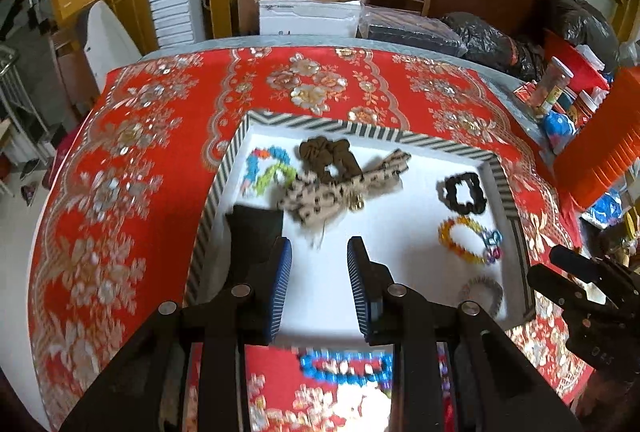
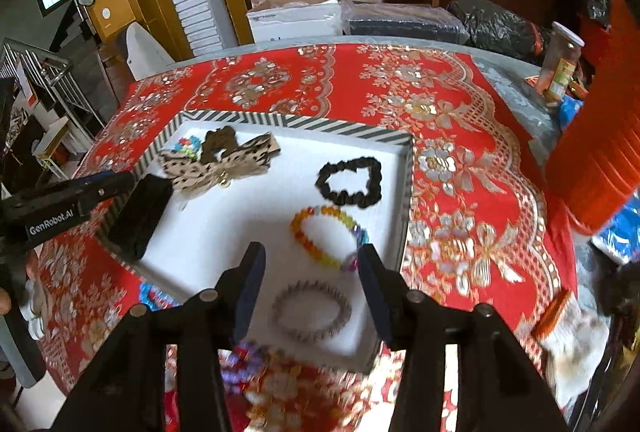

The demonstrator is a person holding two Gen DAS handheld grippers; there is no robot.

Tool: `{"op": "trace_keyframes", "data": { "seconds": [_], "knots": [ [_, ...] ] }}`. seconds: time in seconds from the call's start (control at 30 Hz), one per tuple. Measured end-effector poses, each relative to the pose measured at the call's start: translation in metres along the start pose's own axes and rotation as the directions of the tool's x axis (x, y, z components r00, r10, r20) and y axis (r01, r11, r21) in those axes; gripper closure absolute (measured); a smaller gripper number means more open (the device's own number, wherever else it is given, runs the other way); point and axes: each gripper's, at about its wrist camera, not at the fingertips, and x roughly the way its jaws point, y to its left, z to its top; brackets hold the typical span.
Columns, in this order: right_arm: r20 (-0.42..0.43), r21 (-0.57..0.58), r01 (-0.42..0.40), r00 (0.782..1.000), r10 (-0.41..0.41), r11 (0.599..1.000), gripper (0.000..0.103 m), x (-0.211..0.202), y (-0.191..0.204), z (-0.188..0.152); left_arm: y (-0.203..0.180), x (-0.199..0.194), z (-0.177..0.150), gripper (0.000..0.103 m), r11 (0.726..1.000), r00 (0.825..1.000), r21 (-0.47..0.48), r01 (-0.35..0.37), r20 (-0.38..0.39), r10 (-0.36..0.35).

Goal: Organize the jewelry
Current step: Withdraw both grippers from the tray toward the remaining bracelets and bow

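Note:
A white tray with a striped rim [image 1: 360, 130] [image 2: 304, 122] lies on the red cloth. In it lie a leopard-print hair tie [image 1: 332, 194] [image 2: 224, 162], a brown scrunchie [image 1: 330, 156], a colourful bead bracelet [image 1: 266, 168], a black scrunchie [image 1: 462, 194] [image 2: 350, 182], an orange-yellow bead bracelet [image 1: 466, 238] [image 2: 328, 238], a grey bead bracelet [image 2: 312, 312] [image 1: 482, 292] and a black block [image 1: 254, 228] [image 2: 140, 216]. My left gripper [image 1: 320, 286] is open and empty above the tray's near side. My right gripper [image 2: 312, 292] is open and empty over the grey bracelet. A blue bead bracelet [image 1: 346, 366] lies on the cloth below the tray.
The red floral cloth [image 1: 132, 168] [image 2: 472, 160] covers the table. Jars [image 1: 554, 86] [image 2: 562, 62], an orange basket [image 1: 604, 140] [image 2: 600, 152] and boxes stand at the right and far edges. More beads [image 2: 244, 364] lie on the cloth near the tray's front.

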Motion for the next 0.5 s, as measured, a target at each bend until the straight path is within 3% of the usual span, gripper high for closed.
{"op": "trace_keyframes", "data": {
  "seconds": [0.5],
  "knots": [
    [-0.011, -0.048, -0.045, 0.999, 0.044, 0.998, 0.046, -0.042, 0.014, -0.058, -0.014, -0.055, -0.058, 0.093, 0.998, 0.997, 0.004, -0.062, 0.054, 0.062]
  ]
}}
